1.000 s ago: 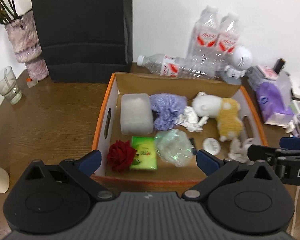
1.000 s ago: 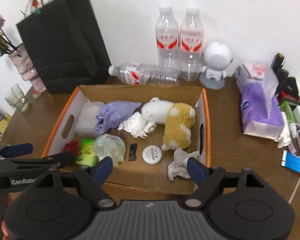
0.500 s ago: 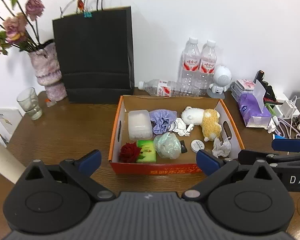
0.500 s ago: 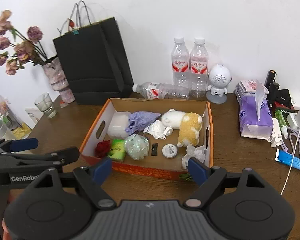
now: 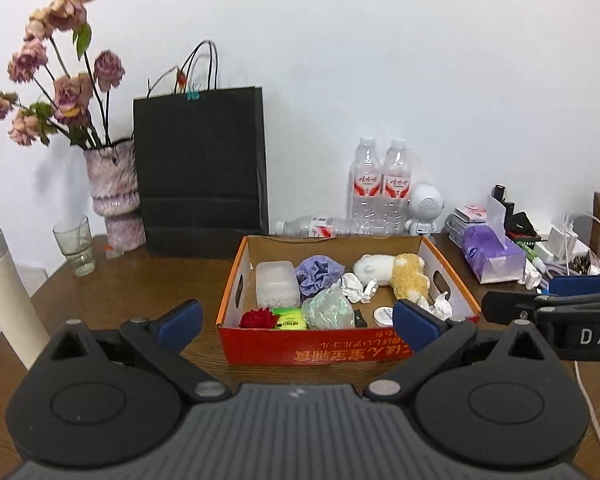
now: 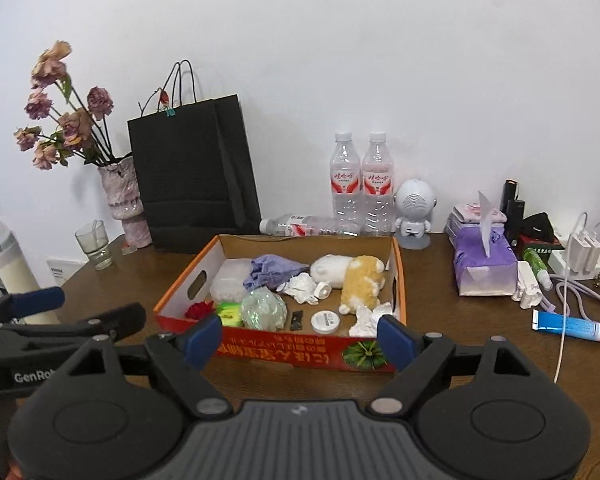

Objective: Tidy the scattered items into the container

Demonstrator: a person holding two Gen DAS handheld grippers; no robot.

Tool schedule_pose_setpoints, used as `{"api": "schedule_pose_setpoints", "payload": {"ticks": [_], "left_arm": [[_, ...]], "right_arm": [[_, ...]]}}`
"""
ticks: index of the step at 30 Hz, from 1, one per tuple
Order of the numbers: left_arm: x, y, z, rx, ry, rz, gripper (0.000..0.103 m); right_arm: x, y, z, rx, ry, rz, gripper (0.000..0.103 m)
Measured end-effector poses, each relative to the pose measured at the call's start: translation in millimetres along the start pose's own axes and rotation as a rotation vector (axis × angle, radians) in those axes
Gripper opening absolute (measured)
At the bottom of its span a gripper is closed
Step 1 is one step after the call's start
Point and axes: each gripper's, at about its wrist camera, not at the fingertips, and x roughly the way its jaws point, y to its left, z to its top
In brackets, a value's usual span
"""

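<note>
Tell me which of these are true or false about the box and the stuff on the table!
1. The red flower lies inside the box. True.
2. All three water bottles stand upright. False: two bottles stand, and one bottle lies on its side behind the box.
3. The right gripper holds the stuffed toy. False: its jaws are open and empty, and the toy lies in the box.
4. The black bag stands against the wall. True.
5. The blue tube is in the box. False: it lies on the table, right of the box.
</note>
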Motion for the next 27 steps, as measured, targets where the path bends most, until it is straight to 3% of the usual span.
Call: {"api": "schedule_pose_setpoints", "payload": {"ticks": [5,11,15,20,27], "left_arm": [[-15.5,1.0,-33.6,-0.029,-0.073,-0.021,0.103],[-22.1,10.4,-74.0,-0.028,-0.081,-0.054,0.103],[-19.2,14.9,-106.5,-0.022,-0.033,-0.037,0.103],[-27.3,20.8,-138.7,-0.057,0.012,-0.010,0.103],[-68.4,19.2,-171.1,-0.040,-0.053,0.032,0.103]], "right_arm": [[-10.0,-2.9,-37.1,0.013,-0.068,-0.010,0.084],[-17.4,-4.2,-83.5,0.019,-0.090,-0.010,0.089],[-13.4,-2.8,-117.3,-0.013,-0.063,-0.032,0.090],[-15.6,-2.0,-144.2,0.034,-0.036,-0.017,0.090],[-47.4,8.7,-184.1,0.047,-0.067,0.000,0.092]]}}
